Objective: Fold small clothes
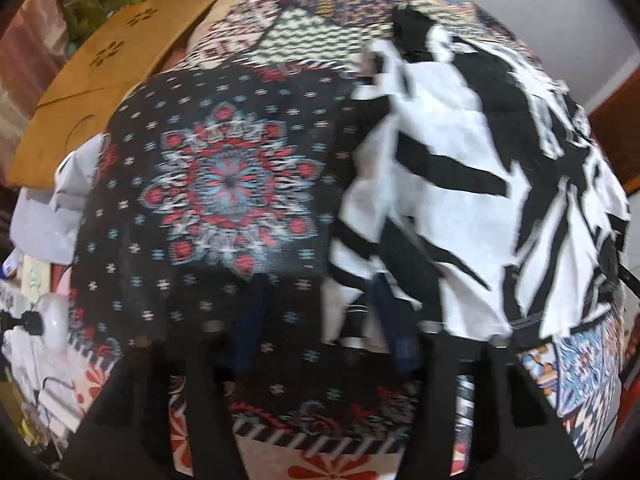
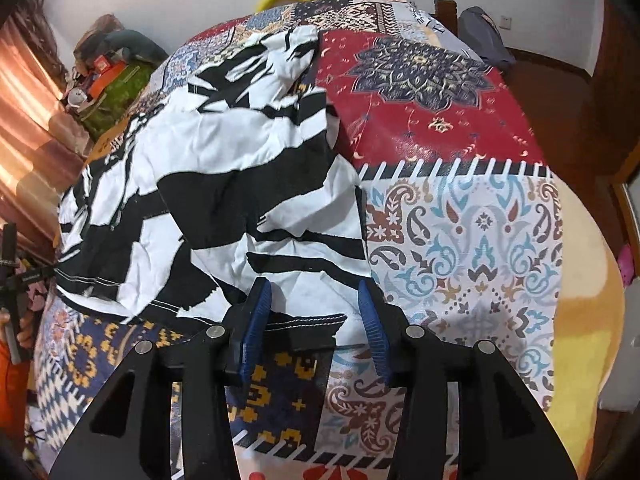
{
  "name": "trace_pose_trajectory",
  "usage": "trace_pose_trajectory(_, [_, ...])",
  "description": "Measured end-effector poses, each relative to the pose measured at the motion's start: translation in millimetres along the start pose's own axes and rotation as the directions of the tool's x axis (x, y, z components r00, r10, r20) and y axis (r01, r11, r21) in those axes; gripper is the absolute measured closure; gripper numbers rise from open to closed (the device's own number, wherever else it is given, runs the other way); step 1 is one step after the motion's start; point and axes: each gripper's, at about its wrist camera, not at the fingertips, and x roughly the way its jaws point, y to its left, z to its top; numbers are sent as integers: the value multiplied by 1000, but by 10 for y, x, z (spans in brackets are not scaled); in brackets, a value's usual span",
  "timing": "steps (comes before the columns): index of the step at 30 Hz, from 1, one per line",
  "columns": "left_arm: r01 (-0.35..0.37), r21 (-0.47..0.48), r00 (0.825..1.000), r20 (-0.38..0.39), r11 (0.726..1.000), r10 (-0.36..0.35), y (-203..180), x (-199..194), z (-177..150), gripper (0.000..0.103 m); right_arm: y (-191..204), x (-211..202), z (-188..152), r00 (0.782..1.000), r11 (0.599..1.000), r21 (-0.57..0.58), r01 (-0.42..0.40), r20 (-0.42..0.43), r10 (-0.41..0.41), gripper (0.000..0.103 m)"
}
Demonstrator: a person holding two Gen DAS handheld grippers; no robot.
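Observation:
A white garment with bold black stripes [image 2: 224, 184] lies crumpled on a table under a patchwork-patterned cloth [image 2: 472, 240]. In the right wrist view its stitched hem runs between the blue pads [image 2: 256, 316] of my right gripper [image 2: 314, 320], which stands open, the pads clear of the cloth. The left wrist view is blurred. There the garment [image 1: 472, 184] fills the right half. Its lower corner hangs between the fingers of my left gripper [image 1: 324, 328], close to the right finger [image 1: 400, 336]. The left jaws stand apart and I see no pinch on the cloth.
A brown cardboard sheet [image 1: 100, 80] leans off the table's far left. Clutter and white bags [image 1: 40, 320] sit past the left edge. A red panel [image 2: 432, 120] of the tablecloth lies beyond the garment. A black stand [image 2: 10, 264] rises at the left border.

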Motion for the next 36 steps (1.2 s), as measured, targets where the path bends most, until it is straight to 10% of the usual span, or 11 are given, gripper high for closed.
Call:
trace_pose_trajectory(5, [-4, 52, 1000, 26, 999, 2, -181, 2, -68, 89, 24, 37, 8, 1000, 1000, -8, 24, 4, -24, 64])
trace_pose_trajectory(15, [-31, 49, 998, 47, 998, 28, -215, -55, -114, 95, -67, 20, -69, 999, 998, 37, 49, 17, -50, 65])
trace_pose_trajectory(19, [-39, 61, 996, 84, 997, 34, -290, -180, -134, 95, -13, 60, -51, 1000, 1000, 28, 13, 6, -13, 94])
trace_pose_trajectory(22, [-35, 65, 991, 133, 997, 26, -327, -401, -117, 95, 93, 38, -30, 1000, 1000, 2, -2, 15, 2, 97])
trace_pose_trajectory(36, [-41, 38, 882, 470, 998, 18, -519, -1814, 660, 96, 345, -1154, 590, 938, 996, -70, -60, 337, 81, 98])
